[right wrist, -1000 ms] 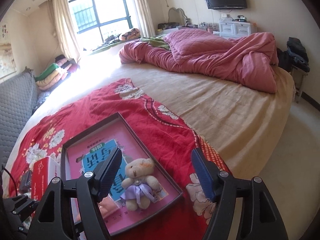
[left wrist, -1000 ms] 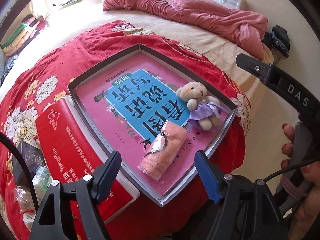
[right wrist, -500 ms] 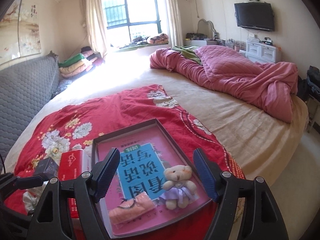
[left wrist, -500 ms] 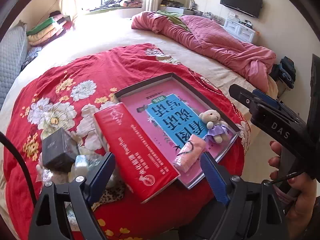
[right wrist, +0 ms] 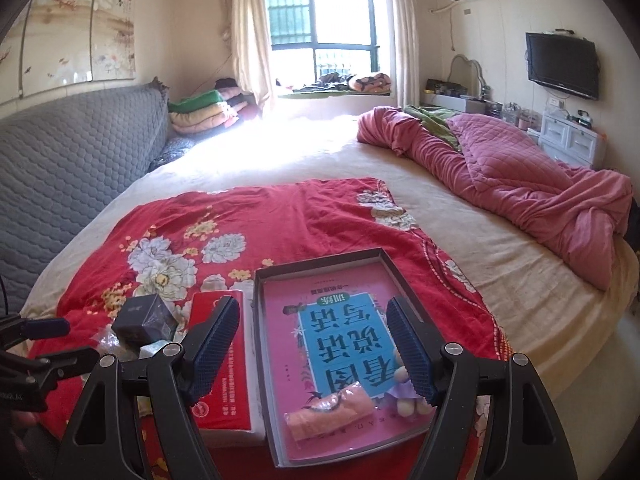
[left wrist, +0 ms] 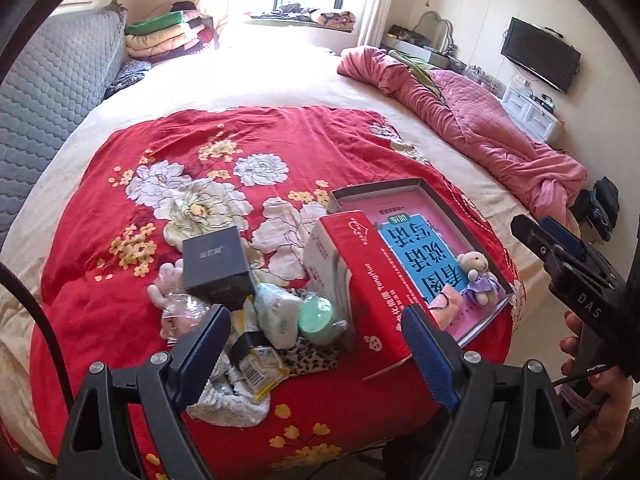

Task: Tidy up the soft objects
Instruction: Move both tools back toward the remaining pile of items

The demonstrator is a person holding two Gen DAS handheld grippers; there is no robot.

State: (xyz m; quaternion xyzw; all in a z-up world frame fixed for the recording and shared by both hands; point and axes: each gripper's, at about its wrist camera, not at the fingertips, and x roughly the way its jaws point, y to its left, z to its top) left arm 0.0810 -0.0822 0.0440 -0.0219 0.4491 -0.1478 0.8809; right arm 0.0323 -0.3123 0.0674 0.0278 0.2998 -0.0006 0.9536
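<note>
A: Left wrist view first. Our left gripper (left wrist: 316, 354) hangs wide apart and holds nothing, above the clutter on the red floral blanket (left wrist: 208, 140): a dark box (left wrist: 216, 266), a white packet (left wrist: 278, 314), a green round thing (left wrist: 318, 314), a white knitted cloth (left wrist: 228, 402) and a pale plush piece (left wrist: 168, 284) half under the box.

B: And the tray (left wrist: 440, 200)?

A: To the right, past the red box (left wrist: 368, 280). The teddy bear (left wrist: 478, 276) and pink roll (left wrist: 446, 306) lie inside it, near its front corner.

B: Right wrist view. Our right gripper (right wrist: 314, 356) is also wide and bare, hovering over the tray (right wrist: 320, 266). The roll (right wrist: 330, 410) sits at the near edge; the bear (right wrist: 404, 390) is mostly hidden behind the right finger.

A: Two soft things placed, we judge (more wait in the pile). We are between picks.

B: The next move calls for lowering the left gripper onto the knitted cloth or plush, closing on fabric alone, clear of the hard box.
</note>
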